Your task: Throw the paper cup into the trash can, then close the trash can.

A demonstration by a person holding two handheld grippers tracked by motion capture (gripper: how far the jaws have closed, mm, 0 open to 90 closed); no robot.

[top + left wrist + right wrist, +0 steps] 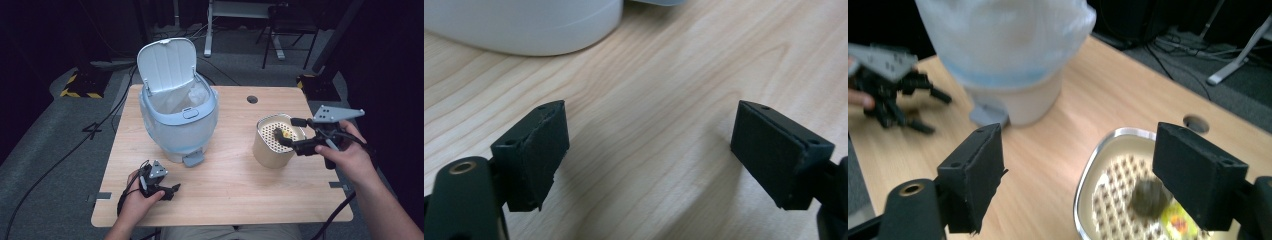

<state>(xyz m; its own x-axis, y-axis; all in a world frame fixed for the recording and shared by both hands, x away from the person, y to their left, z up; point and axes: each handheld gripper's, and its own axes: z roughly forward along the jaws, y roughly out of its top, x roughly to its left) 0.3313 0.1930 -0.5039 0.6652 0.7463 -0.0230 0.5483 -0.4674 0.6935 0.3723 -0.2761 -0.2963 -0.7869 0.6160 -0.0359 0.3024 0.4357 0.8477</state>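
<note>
scraps (1158, 205) sit on the holed tray inside the canister (272, 142), right of the bin (177, 120). the right gripper (1075, 175), spread and empty, could knock the canister's rim and tip it; the left gripper (649, 155) rests spread below the bin.

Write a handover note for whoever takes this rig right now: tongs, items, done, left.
Left tongs: open, nothing between the jaws, resting on the table in front of the bin.
Right tongs: open, holding nothing, over the rim of the beige container.
Items: small scraps, one dark and one yellow, lie on the container's perforated insert. The bin's lid stands up, with a liner inside.
Done: bin is open.
Left: probably grasp the scraps and drop them into the bin.
</note>
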